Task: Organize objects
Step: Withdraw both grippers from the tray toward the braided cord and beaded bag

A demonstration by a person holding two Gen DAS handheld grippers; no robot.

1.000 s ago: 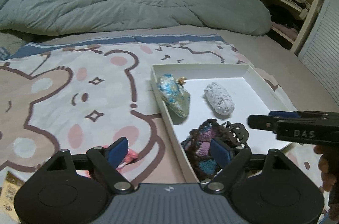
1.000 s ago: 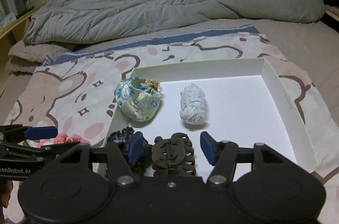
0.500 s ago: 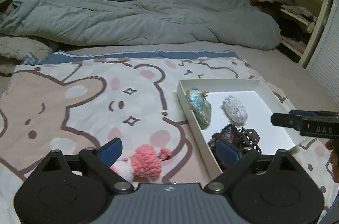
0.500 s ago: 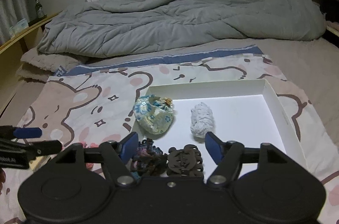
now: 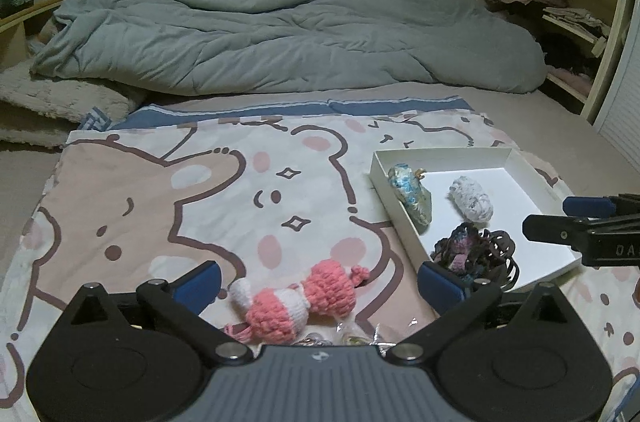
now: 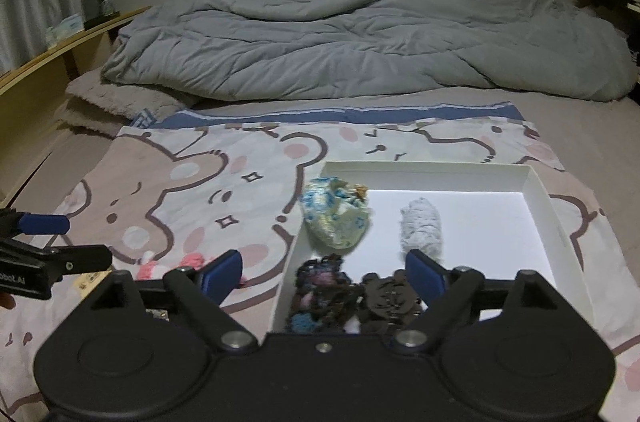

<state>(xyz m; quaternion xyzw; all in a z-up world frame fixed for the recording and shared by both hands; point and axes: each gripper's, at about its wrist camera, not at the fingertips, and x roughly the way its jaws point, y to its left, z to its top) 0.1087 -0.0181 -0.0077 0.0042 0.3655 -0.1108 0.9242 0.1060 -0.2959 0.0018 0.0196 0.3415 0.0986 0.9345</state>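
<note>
Lying on the bear-print blanket (image 5: 168, 190) at the lower centre of the left wrist view, a pink-and-white crocheted toy (image 5: 298, 298) sits between the spread blue pads of the left gripper (image 5: 318, 282), untouched by either; the jaws have just been opening and stand wide. A few small shiny wrapped pieces (image 5: 352, 336) lie just below the toy, against the gripper's body.

To the right in that view the white shallow box (image 5: 440, 155) holds a blue floral fabric pouch (image 5: 410, 196), a grey-white knitted bundle (image 5: 472, 198), a dark multicoloured crochet piece (image 5: 460, 254) and a brown claw hair clip (image 5: 502, 254).

The right wrist view looks down into the box: the right gripper (image 6: 323, 274) hangs above its near left corner, jaws just widened and empty, with the crochet piece and hair clip below and between the pads. It alone shows a wooden shelf (image 6: 52, 50) at upper left; only a sliver of the toy appears. The left view alone shows an open closet (image 5: 556, 22) at upper right.

Both grippers tilt downward toward the bed, each seen side-on at the other view's edge.
</note>
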